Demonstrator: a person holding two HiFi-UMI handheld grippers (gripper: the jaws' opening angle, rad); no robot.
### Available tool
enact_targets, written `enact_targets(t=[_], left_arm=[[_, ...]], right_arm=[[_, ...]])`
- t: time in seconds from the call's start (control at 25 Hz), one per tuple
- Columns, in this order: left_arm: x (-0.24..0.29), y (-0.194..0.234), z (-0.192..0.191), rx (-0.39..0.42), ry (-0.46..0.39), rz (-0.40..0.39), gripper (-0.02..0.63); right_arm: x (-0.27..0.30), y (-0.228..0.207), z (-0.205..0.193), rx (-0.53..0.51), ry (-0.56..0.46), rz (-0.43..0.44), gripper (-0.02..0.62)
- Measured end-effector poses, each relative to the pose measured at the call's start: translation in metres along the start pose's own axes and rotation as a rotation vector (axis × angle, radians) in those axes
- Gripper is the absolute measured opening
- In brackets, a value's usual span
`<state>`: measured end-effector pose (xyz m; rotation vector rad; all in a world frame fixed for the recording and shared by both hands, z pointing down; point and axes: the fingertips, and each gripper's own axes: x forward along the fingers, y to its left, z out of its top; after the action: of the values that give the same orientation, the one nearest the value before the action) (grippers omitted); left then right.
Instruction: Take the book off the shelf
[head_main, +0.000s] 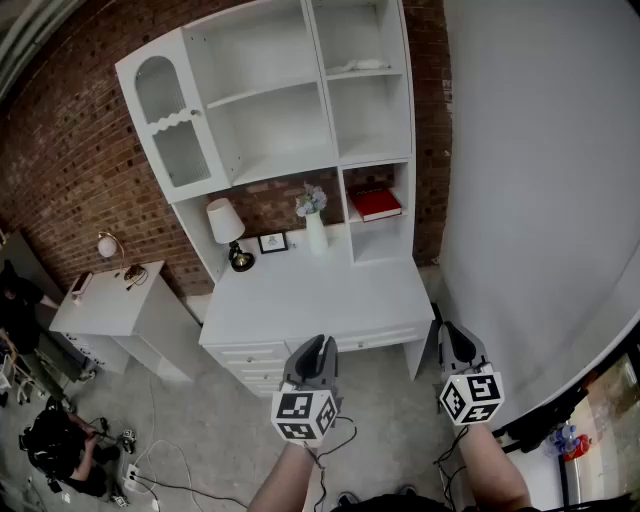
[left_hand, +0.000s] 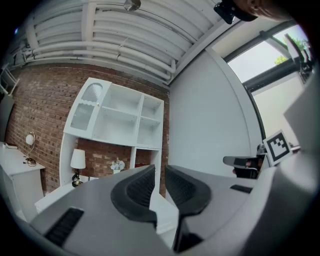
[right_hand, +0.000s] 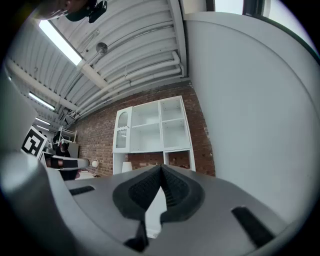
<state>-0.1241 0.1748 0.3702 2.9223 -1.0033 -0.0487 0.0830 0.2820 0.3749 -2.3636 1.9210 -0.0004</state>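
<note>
A red book (head_main: 374, 202) lies flat in the lower right cubby of the white shelf unit (head_main: 262, 108), which stands on a white desk (head_main: 330, 295) against a brick wall. Both grippers are held level in front of the desk, well short of the book. My left gripper (head_main: 319, 345) (left_hand: 160, 171) has a narrow gap between its jaws and nothing in it. My right gripper (head_main: 449, 336) (right_hand: 161, 171) is further right, near the white wall, with its jaws shut and empty. The shelf unit (left_hand: 120, 122) (right_hand: 152, 131) shows far off in both gripper views.
On the desk stand a table lamp (head_main: 225, 224), a small picture frame (head_main: 272, 242) and a vase of flowers (head_main: 314, 226). A low white cabinet (head_main: 115, 305) stands to the left, a curved white wall (head_main: 545, 200) to the right. A person (head_main: 62, 442) crouches at the bottom left among floor cables (head_main: 165, 470).
</note>
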Motion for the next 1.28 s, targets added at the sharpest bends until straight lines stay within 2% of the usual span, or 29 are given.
enact_targets(t=[0.44, 0.64, 0.68, 0.76, 0.8, 0.88, 1.12, 1.28], left_arm=[[0.017, -0.054, 0.003, 0.026, 0.001, 0.05, 0.057], [0.021, -0.075, 0.0, 0.012, -0.003, 0.083, 0.058], [0.021, -0.079, -0.001, 0.012, -0.001, 0.088, 0.077], [0.023, -0.084, -0.007, 0.016, 0.015, 0.09, 0.24], [0.025, -0.084, -0.011, 0.016, 0.028, 0.089, 0.259], [0.027, -0.084, -0.017, 0.014, 0.051, 0.085, 0.268], [0.053, -0.073, -0.025, -0.013, 0.06, 0.08, 0.268], [0.077, -0.049, -0.037, -0.038, 0.067, 0.07, 0.268]], right_arm=[[-0.012, -0.055, 0.008, 0.02, -0.015, 0.046, 0.0], [-0.018, -0.073, 0.01, 0.035, -0.035, 0.083, 0.0], [-0.018, -0.075, 0.01, 0.036, -0.034, 0.092, 0.02], [-0.017, -0.079, 0.009, 0.044, -0.027, 0.107, 0.147], [-0.016, -0.08, 0.008, 0.05, -0.025, 0.111, 0.18], [-0.014, -0.082, 0.007, 0.055, -0.027, 0.116, 0.202], [0.007, -0.097, -0.001, 0.063, -0.014, 0.099, 0.21], [0.031, -0.098, -0.009, 0.06, -0.003, 0.082, 0.21]])
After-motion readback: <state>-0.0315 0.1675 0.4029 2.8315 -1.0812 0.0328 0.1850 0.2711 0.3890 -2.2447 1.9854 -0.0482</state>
